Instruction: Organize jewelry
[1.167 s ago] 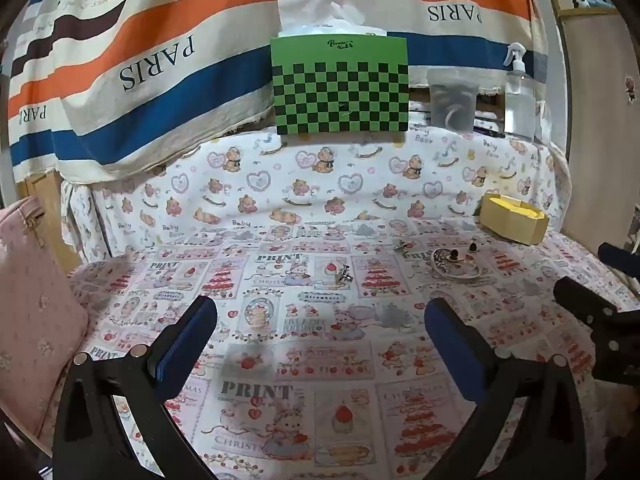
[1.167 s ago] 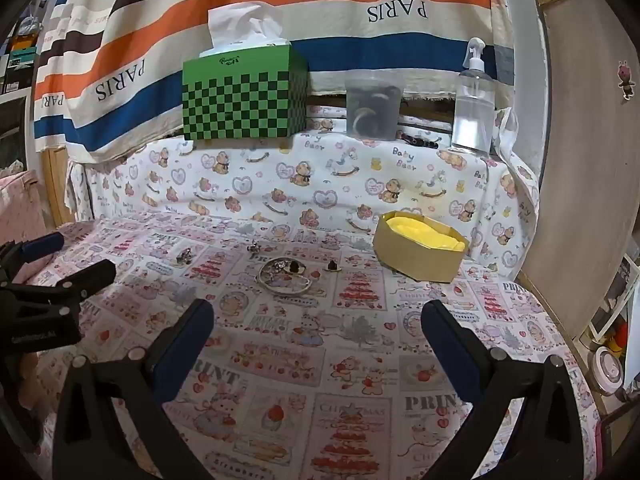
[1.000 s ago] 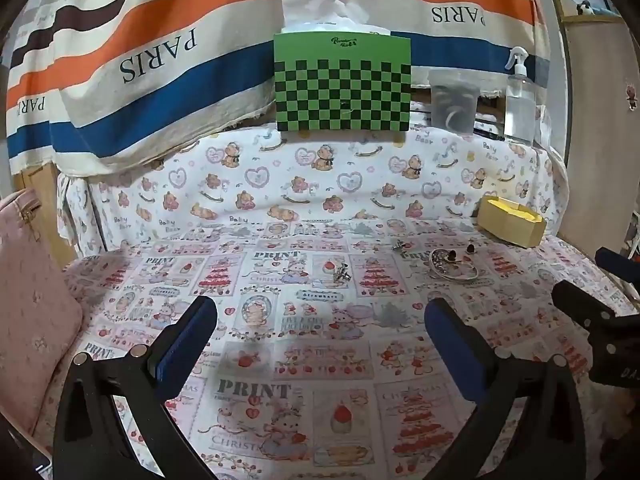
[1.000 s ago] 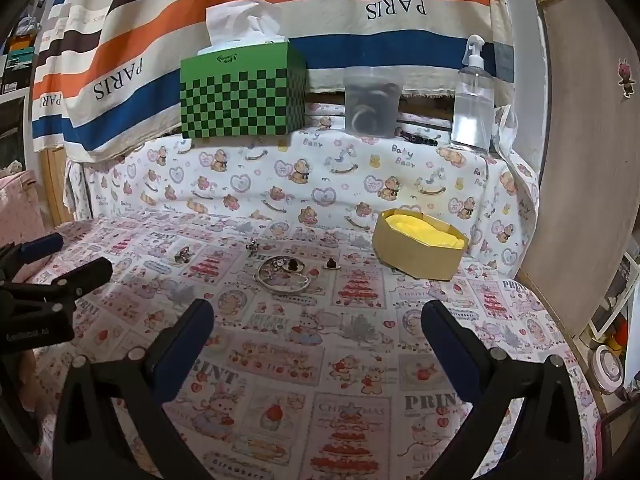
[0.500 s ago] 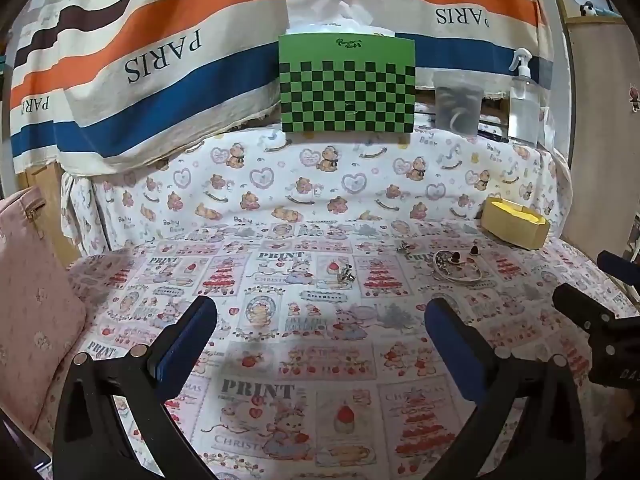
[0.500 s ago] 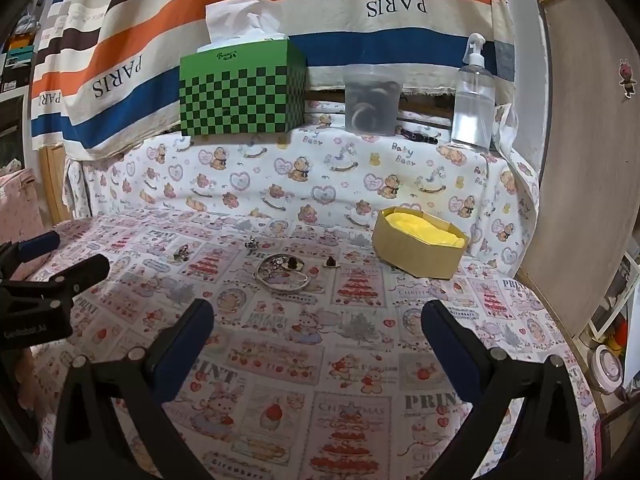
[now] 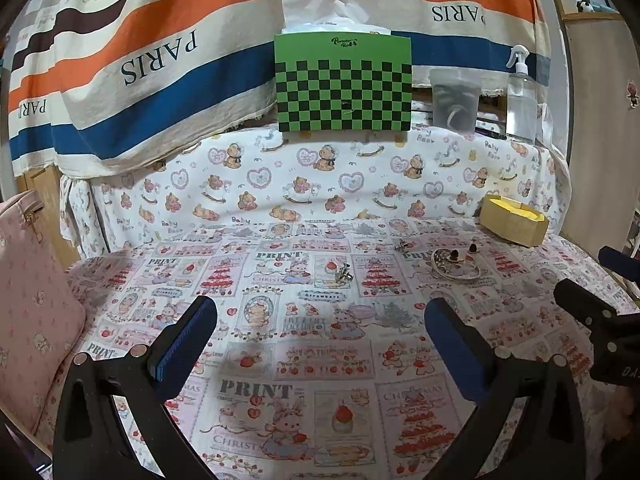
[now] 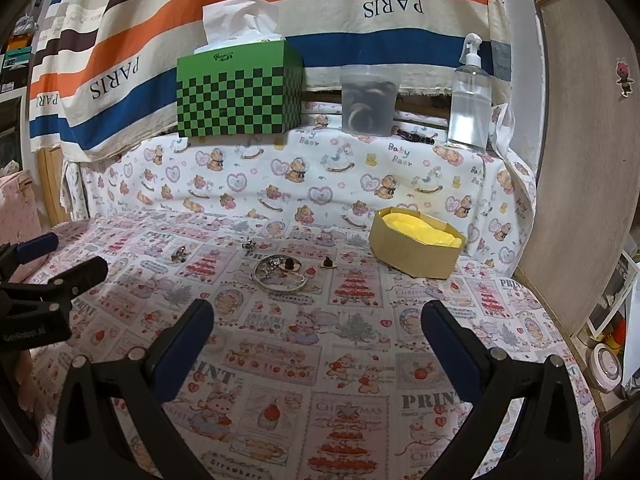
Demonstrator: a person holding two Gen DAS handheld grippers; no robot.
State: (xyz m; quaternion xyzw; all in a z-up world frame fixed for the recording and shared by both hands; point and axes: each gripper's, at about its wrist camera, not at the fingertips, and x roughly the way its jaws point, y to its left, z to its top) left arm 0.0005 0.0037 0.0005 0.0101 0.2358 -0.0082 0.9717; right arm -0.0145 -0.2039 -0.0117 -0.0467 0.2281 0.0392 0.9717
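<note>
Small jewelry lies on the printed tablecloth: a silver bangle [image 8: 279,276] with small pieces inside its ring, a dark ring [image 8: 328,262] to its right, and two small silver pieces [image 8: 178,255] [image 8: 249,244] to its left. The bangle [image 7: 455,267] and a silver piece [image 7: 345,273] also show in the left wrist view. A tan box with yellow lining [image 8: 416,242] stands at the back right. My left gripper [image 7: 320,336] and right gripper [image 8: 318,332] are open and empty, well short of the jewelry.
A green checkered tissue box [image 8: 239,90], a clear tub [image 8: 368,100] and a spray bottle [image 8: 470,94] stand on the raised ledge behind. A pink bag [image 7: 28,300] sits at the left edge. A wooden panel [image 8: 580,160] bounds the right.
Both views shift only slightly; the left gripper has risen a little. The jewelry and the box have not moved, and both grippers stay open.
</note>
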